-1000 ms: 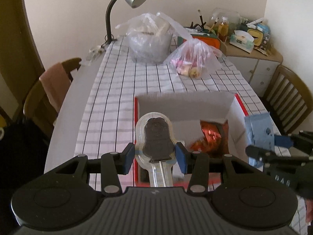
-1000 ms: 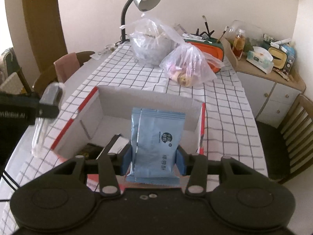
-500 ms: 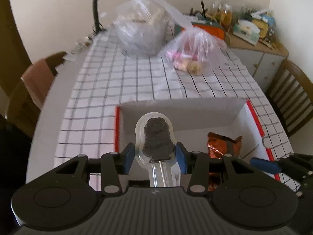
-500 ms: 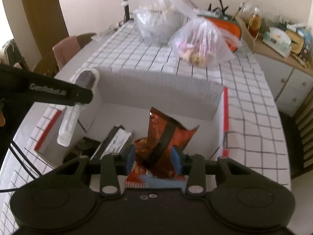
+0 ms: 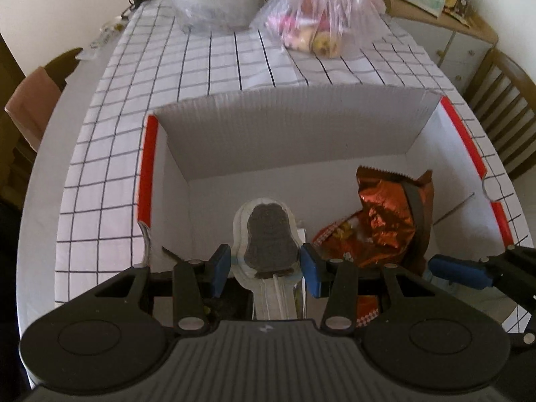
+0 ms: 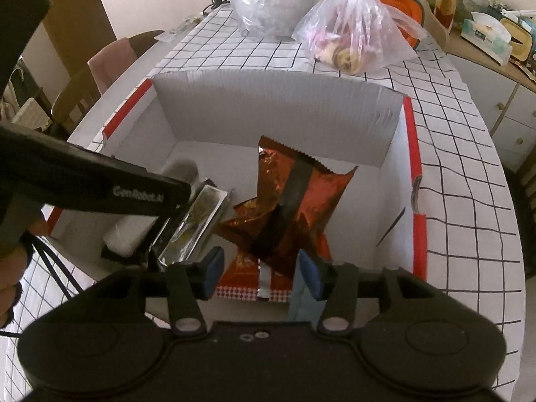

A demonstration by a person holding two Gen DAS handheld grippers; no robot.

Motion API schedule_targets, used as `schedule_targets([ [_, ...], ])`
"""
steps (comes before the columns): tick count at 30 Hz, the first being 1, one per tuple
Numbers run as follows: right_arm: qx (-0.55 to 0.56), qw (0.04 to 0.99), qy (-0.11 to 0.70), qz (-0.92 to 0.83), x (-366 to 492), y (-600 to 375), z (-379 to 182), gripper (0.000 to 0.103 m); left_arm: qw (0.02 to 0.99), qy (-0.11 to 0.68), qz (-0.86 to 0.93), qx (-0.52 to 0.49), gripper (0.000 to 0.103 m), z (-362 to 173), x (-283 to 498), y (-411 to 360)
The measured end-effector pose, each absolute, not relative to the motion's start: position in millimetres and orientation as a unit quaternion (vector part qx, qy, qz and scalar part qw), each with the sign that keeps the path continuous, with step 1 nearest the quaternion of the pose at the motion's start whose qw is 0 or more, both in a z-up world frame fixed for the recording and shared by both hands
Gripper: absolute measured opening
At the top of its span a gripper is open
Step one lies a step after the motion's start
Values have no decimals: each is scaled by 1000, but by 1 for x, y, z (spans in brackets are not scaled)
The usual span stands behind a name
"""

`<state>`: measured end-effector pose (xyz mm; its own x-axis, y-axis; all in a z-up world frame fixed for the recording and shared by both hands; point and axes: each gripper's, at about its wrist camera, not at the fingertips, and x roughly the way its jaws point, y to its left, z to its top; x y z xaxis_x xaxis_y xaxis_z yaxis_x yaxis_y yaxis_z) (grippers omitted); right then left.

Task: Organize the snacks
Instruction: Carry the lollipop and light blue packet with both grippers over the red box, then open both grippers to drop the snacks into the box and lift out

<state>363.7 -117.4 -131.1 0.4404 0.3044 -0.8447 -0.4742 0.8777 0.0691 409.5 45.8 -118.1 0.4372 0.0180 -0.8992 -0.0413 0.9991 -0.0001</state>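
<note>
White box (image 5: 294,134) with red edges, copper-red foil snack bag (image 6: 294,194), black-gridded white tablecloth (image 5: 110,154), blue-padded black gripper (image 6: 261,268)

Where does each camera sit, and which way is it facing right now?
Left wrist: on the left tool, facing forward and down into the white box; its fingers grip a wrapped cookie pop; the other hand's blue finger shows at the right edge.
Right wrist: on the right tool, facing down into the same box; the left tool crosses at left.
Shared: box, copper foil bag.
</note>
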Motion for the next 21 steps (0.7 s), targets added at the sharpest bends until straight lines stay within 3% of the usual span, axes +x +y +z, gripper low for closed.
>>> schedule_targets([
  [9, -80, 850, 471, 221, 360, -123, -128, 57, 843, 538, 18, -17, 46, -122, 402, 49],
  [21, -64, 867, 443, 218, 340, -133, -96, 64, 864, 503, 24, -24, 53, -87, 374, 54],
])
